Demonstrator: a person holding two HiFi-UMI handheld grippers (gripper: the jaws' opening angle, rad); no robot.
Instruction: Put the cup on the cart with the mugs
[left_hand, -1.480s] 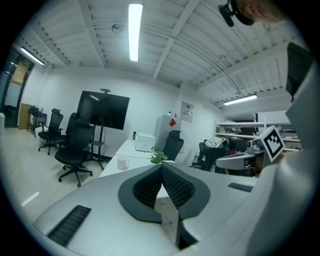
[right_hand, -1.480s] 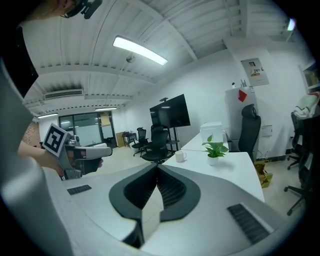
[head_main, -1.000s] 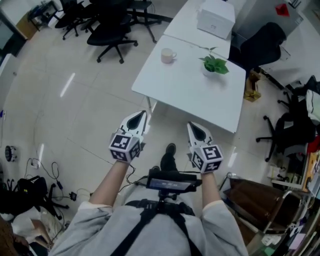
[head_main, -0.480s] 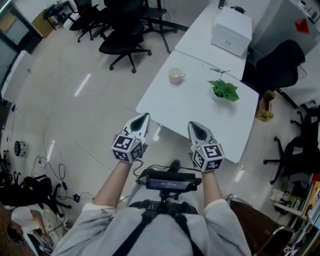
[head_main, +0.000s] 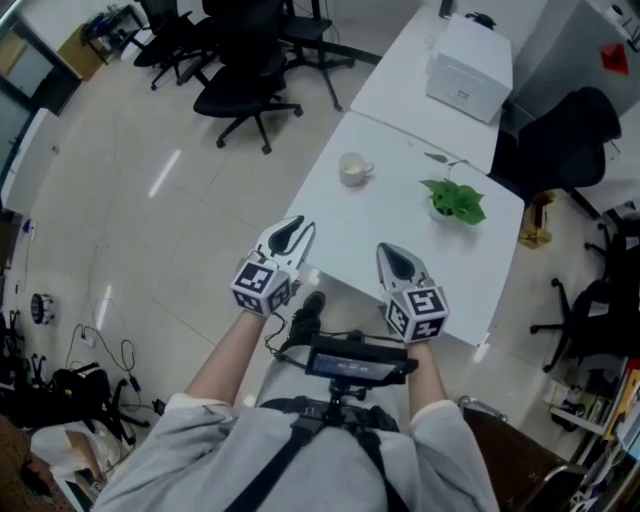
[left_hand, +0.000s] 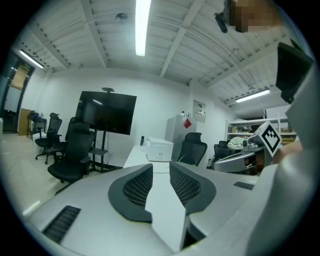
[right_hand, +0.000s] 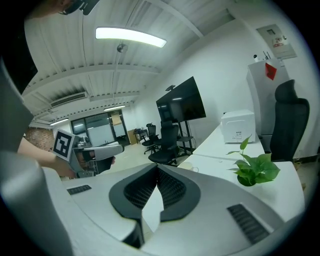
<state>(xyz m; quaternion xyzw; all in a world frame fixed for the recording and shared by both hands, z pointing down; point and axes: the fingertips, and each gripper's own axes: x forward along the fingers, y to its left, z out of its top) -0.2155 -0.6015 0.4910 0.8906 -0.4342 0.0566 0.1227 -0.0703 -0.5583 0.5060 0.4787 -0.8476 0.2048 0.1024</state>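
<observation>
A cream cup (head_main: 351, 169) with a handle stands on the white table (head_main: 395, 250), near its far left side. In the right gripper view the cup (right_hand: 191, 168) peeks out just past the jaws. My left gripper (head_main: 293, 229) hovers over the table's near left edge, well short of the cup. Its jaws have just been opening and stand slightly apart (left_hand: 161, 168) with nothing between them. My right gripper (head_main: 389, 253) floats over the near edge with jaws closed tip to tip (right_hand: 157, 168), empty. No cart or mugs are visible.
A small potted plant (head_main: 455, 199) sits to the right of the cup. A white box (head_main: 468, 64) rests on the adjoining table beyond. Black office chairs (head_main: 243, 80) stand at the upper left, another chair (head_main: 556, 134) at the right. Cables (head_main: 92, 365) litter the floor at the left.
The person has walked toward the table, so the table, cup and plant sit lower and nearer in the head view. Both grippers now reach over its near edge. The left jaws have parted slightly.
</observation>
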